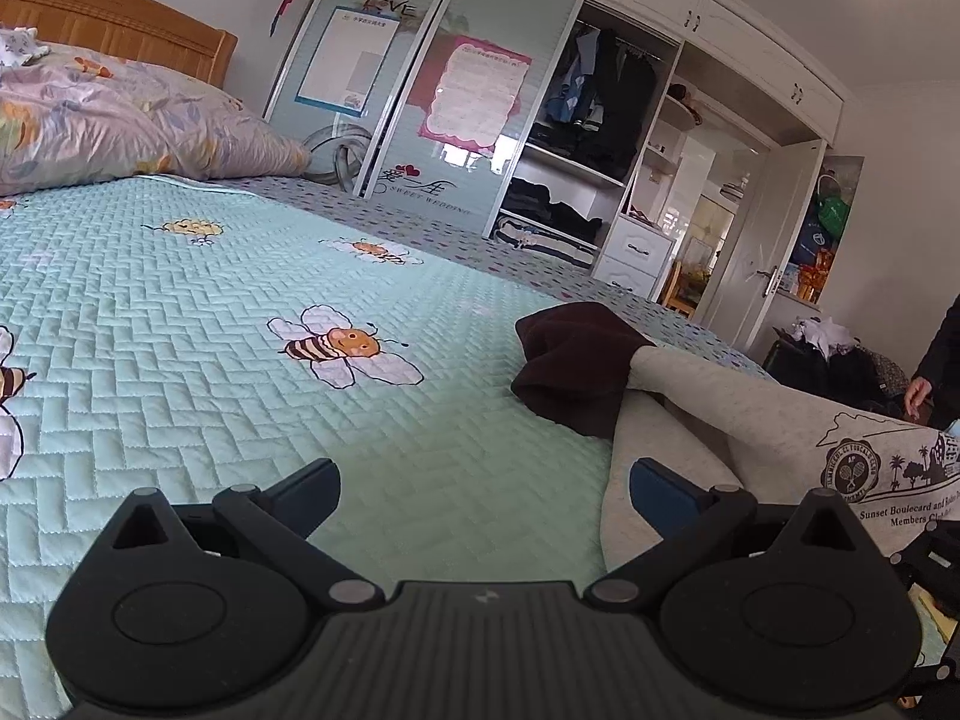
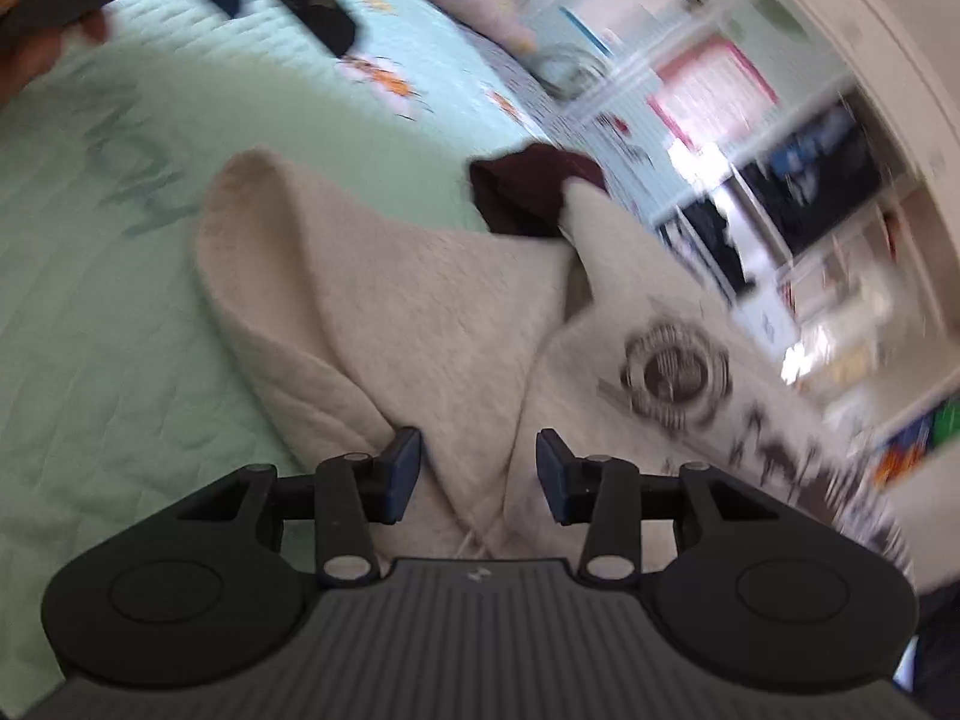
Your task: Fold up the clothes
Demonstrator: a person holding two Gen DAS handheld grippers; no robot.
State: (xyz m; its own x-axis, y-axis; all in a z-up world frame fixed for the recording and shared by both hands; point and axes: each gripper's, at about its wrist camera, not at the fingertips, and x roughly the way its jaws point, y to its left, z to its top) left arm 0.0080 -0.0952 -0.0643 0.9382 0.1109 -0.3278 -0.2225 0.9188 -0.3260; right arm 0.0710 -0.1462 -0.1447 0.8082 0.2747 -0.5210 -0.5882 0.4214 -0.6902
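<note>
While the left gripper (image 1: pixel 483 495) hangs wide open over the quilted bedspread (image 1: pixel 210 300), the right gripper (image 2: pixel 477 471) stands parted above a raised fold of the grey sweatshirt (image 2: pixel 384 312), not pinching it. Farther off lies its dark maroon cuff (image 1: pixel 573 366), then the wardrobe (image 1: pixel 600 138).

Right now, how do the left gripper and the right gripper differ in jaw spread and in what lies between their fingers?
The left gripper has its jaws spread wide; the right gripper has a narrower gap. Between the left one's fingers lies mostly bare bee-print bedspread, with one finger over the sweatshirt's edge; between the right one's runs a fold of the grey sweatshirt, pads not pressing it. The left view is sharp, the right blurred. Both are black with blue pads.
</note>
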